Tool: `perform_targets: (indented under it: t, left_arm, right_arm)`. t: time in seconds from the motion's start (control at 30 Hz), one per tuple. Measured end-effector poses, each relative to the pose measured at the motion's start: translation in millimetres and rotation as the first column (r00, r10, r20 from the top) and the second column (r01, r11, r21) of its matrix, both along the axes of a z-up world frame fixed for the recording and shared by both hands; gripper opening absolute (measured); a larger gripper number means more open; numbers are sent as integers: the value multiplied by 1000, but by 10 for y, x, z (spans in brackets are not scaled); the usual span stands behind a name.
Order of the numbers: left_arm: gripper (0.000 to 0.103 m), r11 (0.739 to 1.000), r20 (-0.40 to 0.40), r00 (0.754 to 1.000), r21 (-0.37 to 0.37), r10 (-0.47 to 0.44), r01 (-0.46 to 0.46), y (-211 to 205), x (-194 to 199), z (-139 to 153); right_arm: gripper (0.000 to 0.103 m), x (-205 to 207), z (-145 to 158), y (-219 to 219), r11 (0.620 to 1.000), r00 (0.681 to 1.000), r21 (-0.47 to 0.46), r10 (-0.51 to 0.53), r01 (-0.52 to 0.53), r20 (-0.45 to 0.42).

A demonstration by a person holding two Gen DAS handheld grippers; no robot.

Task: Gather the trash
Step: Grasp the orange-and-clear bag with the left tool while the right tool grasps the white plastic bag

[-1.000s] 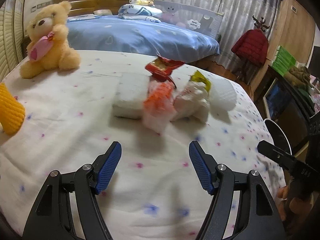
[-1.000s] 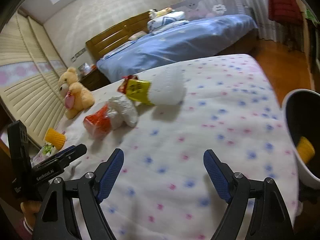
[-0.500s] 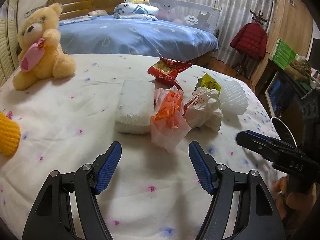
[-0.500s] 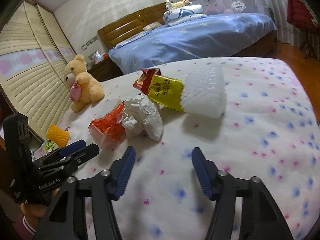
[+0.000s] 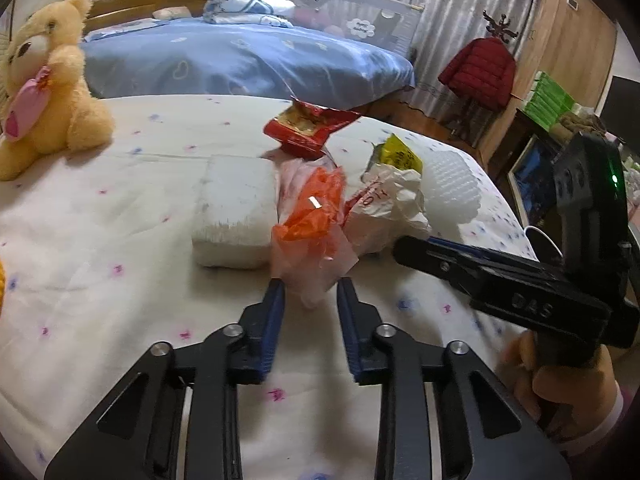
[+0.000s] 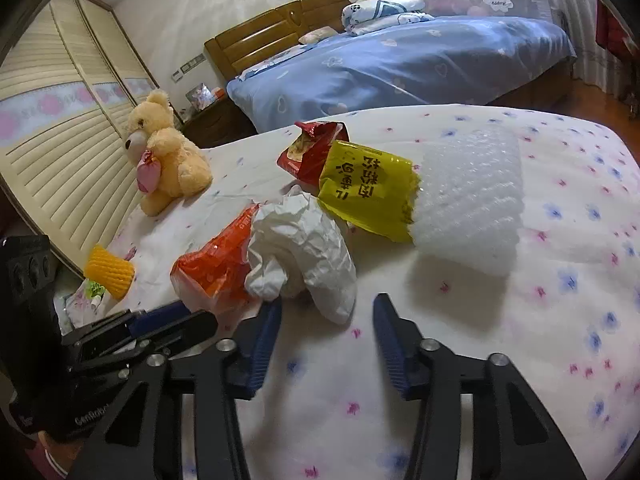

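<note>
This is looking like a bedroom in a home. A bed (image 6: 400,60) with a blue heart-print duvet and a wooden headboard (image 6: 260,42) is standing at the back, folded bedding piled near its pillows. A yellow teddy bear (image 5: 44,80) is sitting on a nearer flower-print bedspread (image 6: 560,320) (a second bed, it seems). Curtains (image 5: 440,12) are hanging beyond, a red jacket (image 5: 478,74) is draping a coat stand, and slatted wardrobe doors (image 6: 60,152) are lining one wall.

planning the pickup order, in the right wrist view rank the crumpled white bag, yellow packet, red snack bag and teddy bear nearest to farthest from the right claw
1. Crumpled white bag, just ahead of the right claw.
2. Yellow packet, behind it, slightly right.
3. Red snack bag, behind the yellow packet.
4. Teddy bear, far left by the bed's edge.
</note>
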State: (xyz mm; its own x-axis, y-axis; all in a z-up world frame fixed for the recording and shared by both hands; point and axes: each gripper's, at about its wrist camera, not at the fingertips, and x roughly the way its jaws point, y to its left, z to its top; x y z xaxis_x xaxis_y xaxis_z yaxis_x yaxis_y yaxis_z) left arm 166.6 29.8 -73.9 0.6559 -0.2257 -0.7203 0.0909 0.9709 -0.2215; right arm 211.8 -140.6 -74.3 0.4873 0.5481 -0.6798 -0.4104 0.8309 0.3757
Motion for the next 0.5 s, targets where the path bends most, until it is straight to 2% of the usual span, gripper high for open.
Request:
perform_targets:
  t: [0.07, 0.3, 0.5]
  left_arm:
    - [12, 1000, -8, 1000, -17, -7, 7, -7, 18, -17]
    - [2, 1000, 14, 1000, -7, -20, 20, -63, -45, 24]
    - [1, 999, 24, 999, -6, -35, 35, -160, -221, 34]
  right_arm:
    - [15, 14, -1, 14, 1000, 1000, -2, 3, -3, -2]
    - [11, -117, 51, -77, 1000, 1000, 4, -14, 14, 19]
    - [11, -367, 113, -279, 999, 998, 9, -41, 41, 47]
